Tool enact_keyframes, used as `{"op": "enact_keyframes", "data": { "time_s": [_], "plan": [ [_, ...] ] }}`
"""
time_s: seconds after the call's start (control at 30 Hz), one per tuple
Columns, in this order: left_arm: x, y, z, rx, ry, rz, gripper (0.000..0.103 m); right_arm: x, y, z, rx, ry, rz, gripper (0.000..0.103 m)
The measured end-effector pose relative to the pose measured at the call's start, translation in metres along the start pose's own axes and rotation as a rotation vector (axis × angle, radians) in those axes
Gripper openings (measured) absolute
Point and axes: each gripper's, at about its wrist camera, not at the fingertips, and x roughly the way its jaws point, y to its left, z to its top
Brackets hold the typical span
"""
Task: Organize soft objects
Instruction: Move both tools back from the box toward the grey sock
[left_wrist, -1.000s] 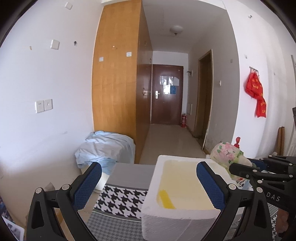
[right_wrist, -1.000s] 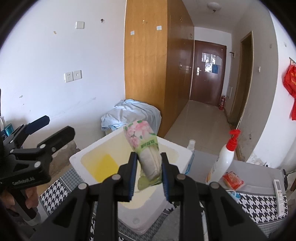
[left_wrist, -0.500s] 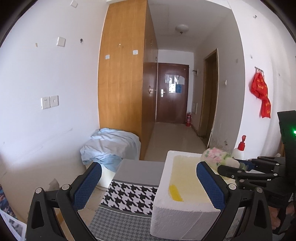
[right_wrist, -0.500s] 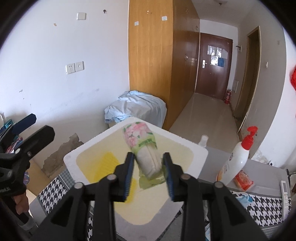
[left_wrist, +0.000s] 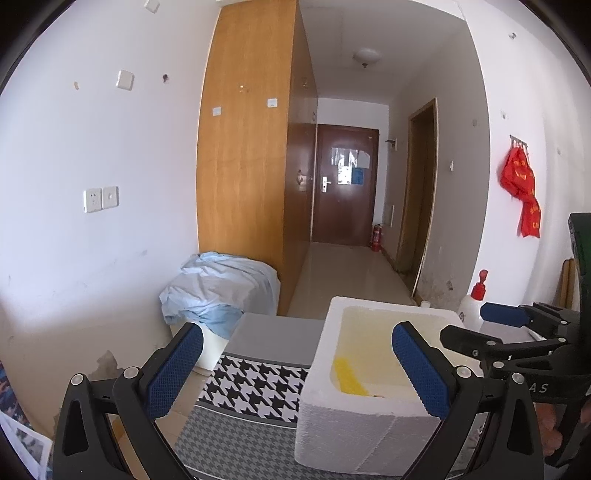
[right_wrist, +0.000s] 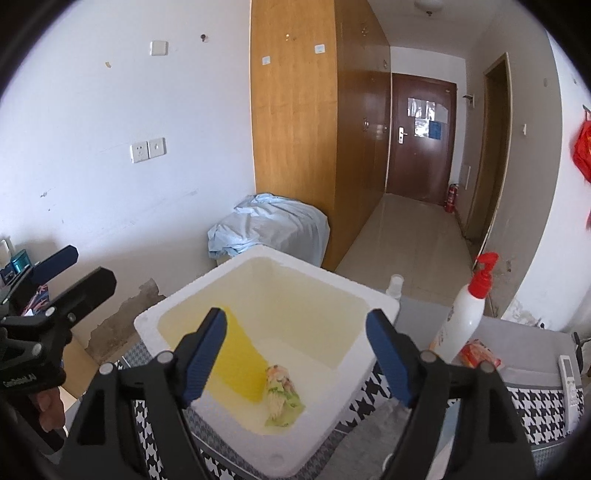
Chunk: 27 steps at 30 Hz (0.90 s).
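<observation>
A white foam box stands on the houndstooth cloth; it also shows in the left wrist view. A floral soft pack lies on the box floor beside a yellow cloth; the yellow cloth also shows in the left wrist view. My right gripper is open and empty above the box. My left gripper is open and empty, left of the box. The right gripper also shows at the right of the left wrist view, and the left gripper at the left of the right wrist view.
A white pump bottle with a red top, a small clear bottle, an orange packet and a remote lie right of the box. A blue cloth heap sits by the wardrobe.
My right gripper opened and let go of the floral pack, which dropped into the box. The left gripper drew back slightly from the box.
</observation>
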Motion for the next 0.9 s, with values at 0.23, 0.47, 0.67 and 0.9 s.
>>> {"op": "enact_keyframes", "data": {
  "time_s": [0.23, 0.47, 0.67, 0.9],
  "plan": [
    [-0.010, -0.016, 0.001, 0.019, -0.005, -0.029, 0.102, -0.028, -0.006, -0.003, 0.015, -0.049, -0.005, 0.082],
    [-0.025, -0.032, 0.005, 0.025, -0.017, -0.066, 0.102, -0.051, -0.011, -0.009, 0.021, -0.096, -0.027, 0.087],
    [-0.037, -0.047, 0.005, 0.042, -0.025, -0.092, 0.102, -0.072, -0.020, -0.017, 0.046, -0.142, -0.037, 0.096],
    [-0.052, -0.064, 0.006, 0.059, -0.041, -0.124, 0.102, -0.097, -0.028, -0.025, 0.053, -0.185, -0.058, 0.097]
  ]
}}
